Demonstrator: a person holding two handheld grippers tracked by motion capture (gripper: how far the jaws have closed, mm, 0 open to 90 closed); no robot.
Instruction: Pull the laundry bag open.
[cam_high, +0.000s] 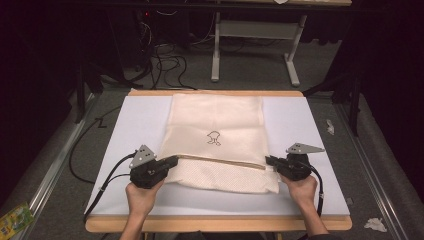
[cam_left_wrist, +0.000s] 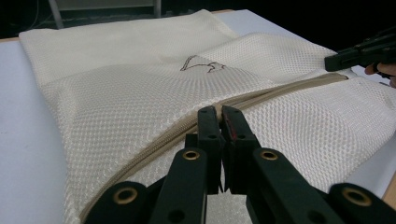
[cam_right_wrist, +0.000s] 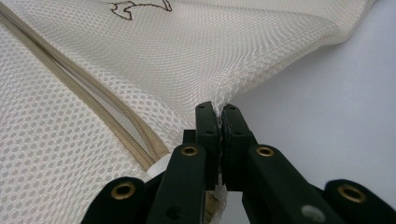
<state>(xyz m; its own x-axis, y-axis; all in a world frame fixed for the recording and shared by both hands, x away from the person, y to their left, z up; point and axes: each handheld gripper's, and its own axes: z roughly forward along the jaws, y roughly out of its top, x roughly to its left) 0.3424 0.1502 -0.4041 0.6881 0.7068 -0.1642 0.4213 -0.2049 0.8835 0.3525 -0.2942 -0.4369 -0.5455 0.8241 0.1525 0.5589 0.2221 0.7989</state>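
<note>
High view: mesh bag (cam_high: 215, 145) flat mid-counter, pinched at both ends of its zipper (cam_high: 220, 161).
Left tongs (cam_high: 172, 161) and right tongs (cam_high: 270, 161) are clamped on the mesh; pulling apart could tear it or slip the grip.

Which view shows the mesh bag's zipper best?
The high view: the zipper runs in full across the mesh bag. The left gripper view shows most of it, foreshortened; the right gripper view shows one close stretch.
</note>
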